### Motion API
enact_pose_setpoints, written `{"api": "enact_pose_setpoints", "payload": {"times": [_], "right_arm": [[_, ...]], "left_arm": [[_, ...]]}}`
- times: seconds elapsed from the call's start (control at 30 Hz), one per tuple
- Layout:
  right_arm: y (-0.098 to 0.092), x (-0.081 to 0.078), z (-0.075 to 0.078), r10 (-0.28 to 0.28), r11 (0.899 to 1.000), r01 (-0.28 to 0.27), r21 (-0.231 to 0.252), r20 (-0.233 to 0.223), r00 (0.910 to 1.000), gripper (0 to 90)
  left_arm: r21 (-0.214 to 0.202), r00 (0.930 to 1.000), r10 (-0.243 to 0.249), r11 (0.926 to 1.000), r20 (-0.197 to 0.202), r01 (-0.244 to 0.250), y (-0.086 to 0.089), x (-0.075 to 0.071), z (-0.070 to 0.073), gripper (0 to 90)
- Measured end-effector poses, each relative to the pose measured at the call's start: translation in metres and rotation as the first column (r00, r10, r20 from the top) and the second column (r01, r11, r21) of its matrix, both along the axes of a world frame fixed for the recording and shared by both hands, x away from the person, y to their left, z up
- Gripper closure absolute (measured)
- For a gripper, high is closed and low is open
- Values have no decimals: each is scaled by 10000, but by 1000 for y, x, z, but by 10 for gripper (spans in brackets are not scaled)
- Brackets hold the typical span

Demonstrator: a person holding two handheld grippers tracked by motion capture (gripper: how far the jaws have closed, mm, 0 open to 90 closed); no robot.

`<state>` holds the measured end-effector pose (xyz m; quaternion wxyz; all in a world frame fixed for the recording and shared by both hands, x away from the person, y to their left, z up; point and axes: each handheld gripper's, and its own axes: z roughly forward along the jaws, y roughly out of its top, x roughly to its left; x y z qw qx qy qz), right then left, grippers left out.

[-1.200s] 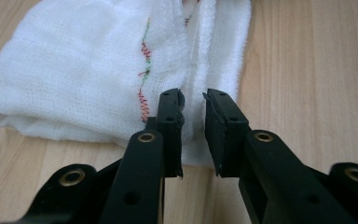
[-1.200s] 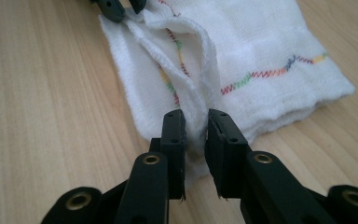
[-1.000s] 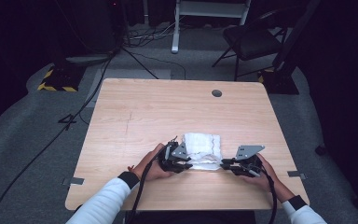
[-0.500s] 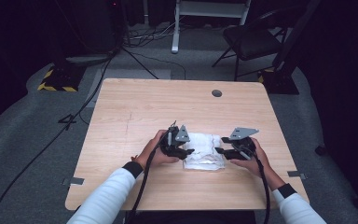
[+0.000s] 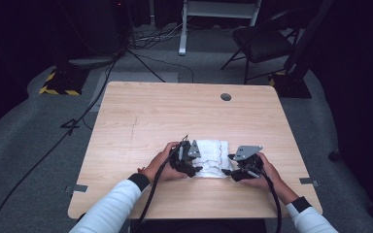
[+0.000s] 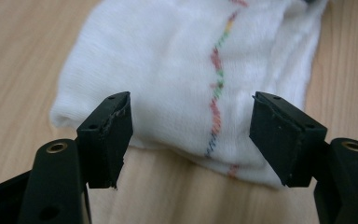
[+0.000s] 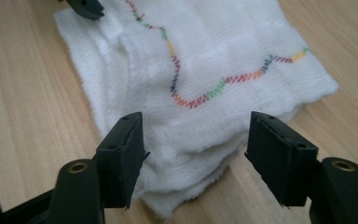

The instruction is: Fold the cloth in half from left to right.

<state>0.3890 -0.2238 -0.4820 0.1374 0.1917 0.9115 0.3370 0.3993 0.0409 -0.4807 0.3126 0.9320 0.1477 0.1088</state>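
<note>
A folded white cloth point(image 5: 212, 158) with multicoloured zigzag stitching lies on the wooden table point(image 5: 175, 116) near its front edge. My left gripper point(image 5: 194, 167) is at the cloth's left end and stands open, its jaws spread just above the cloth point(image 6: 186, 70). At the cloth's right end my right gripper point(image 5: 229, 170) is open too, with the layered cloth edge point(image 7: 205, 93) lying between and beyond its jaws. Neither gripper holds anything. The tip of the other gripper point(image 7: 86, 7) shows at the cloth's far corner.
A round cable hole point(image 5: 226, 97) sits near the table's far edge. Behind the table are a black chair point(image 5: 264, 41), a white stand point(image 5: 213, 14) and cables on the grey floor. Bare wood stretches across the table's left and far parts.
Both grippers moved forward with the cloth's near edge and folded it over. They have since let go and now rest open at the ends of the narrower folded cloth.
</note>
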Motion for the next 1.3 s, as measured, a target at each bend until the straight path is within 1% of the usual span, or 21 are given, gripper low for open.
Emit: {"api": "enact_pose_setpoints", "payload": {"times": [0.13,0.17,0.23,0.43,0.5,0.57,0.67,0.7,0.73,0.77,0.83,0.87,0.9,0.97,1.0,1.07,1.1,1.13,1.2,1.23,1.3], "right_arm": [[-5,-5,-4,-190,9998,190,53,-13,9998,366],[-7,-7,-5,-232,9997,233,109,-49,9997,367],[-10,-10,-6,-260,9995,261,156,-55,9996,369],[-17,-18,-6,-330,9994,329,76,49,9994,374],[-18,-19,-6,-340,9994,340,72,14,9994,376],[-20,-20,-5,-338,9994,338,86,-24,9994,390],[-23,-23,-6,-371,9991,373,190,-114,9992,395],[-24,-24,-6,-367,9991,370,219,-127,9992,395],[-24,-26,-6,-362,9991,366,229,-157,9992,395],[-25,-27,-6,-348,9991,352,249,-167,9993,395],[-25,-29,-6,-294,9993,300,238,-237,9993,395],[-26,-30,-6,-300,9992,306,254,-268,9992,395],[-26,-32,-6,-279,9993,288,256,-320,9991,397],[-26,-33,-6,-239,9993,249,292,-369,9990,400],[-27,-36,-6,-203,9993,217,303,-456,9988,411],[-27,-36,-6,-168,9994,183,301,-484,9987,411],[-27,-39,-5,-123,9994,139,320,-511,9986,393],[-28,-39,-4,-110,9990,136,419,-606,9981,363],[-28,-40,-3,-136,9985,168,512,-639,9979,355],[-28,-39,1,-140,9968,182,778,-542,9984,344],[-26,-38,4,-214,9950,252,969,-408,9989,326]], "left_arm": [[-150,9993,173,9997,-344,-178,8,-2,-3,293],[-150,9993,173,9997,-344,-178,8,-2,-3,294],[-325,9973,251,9991,-686,-273,15,-5,-4,294],[-303,9970,353,9988,-692,-374,23,-14,-3,280],[-385,9966,362,9985,-742,-391,25,-15,-2,276],[-477,9972,376,9980,-651,-408,30,-19,1,275],[-702,9963,608,9954,-609,-651,46,-27,4,267],[-652,9966,643,9956,-512,-676,52,-29,4,257],[-652,9966,643,9956,-512,-676,52,-29,4,253],[-625,9959,805,9946,-409,-830,61,-34,4,249],[-674,9939,979,9926,-501,-1012,72,-37,3,236],[-674,9939,979,9926,-501,-1012,72,-37,3,231],[-721,9909,1269,9889,-448,-1299,80,-41,0,226],[-728,9901,1320,9881,-473,-1352,84,-42,-1,218],[-555,9896,1365,9888,-446,-1389,89,-44,-3,214],[-563,9881,1489,9869,-395,-1510,93,-46,-5,212],[-544,9867,1550,9860,-494,-1576,99,-48,-7,207],[-565,9858,1592,9851,-543,-1622,102,-49,-8,203],[-583,9848,1644,9841,-563,-1676,104,-50,-9,200],[-583,9838,1689,9833,-594,-1723,108,-53,-10,200],[-450,9824,1743,9831,-674,-1776,116,-55,-13,194]]}}
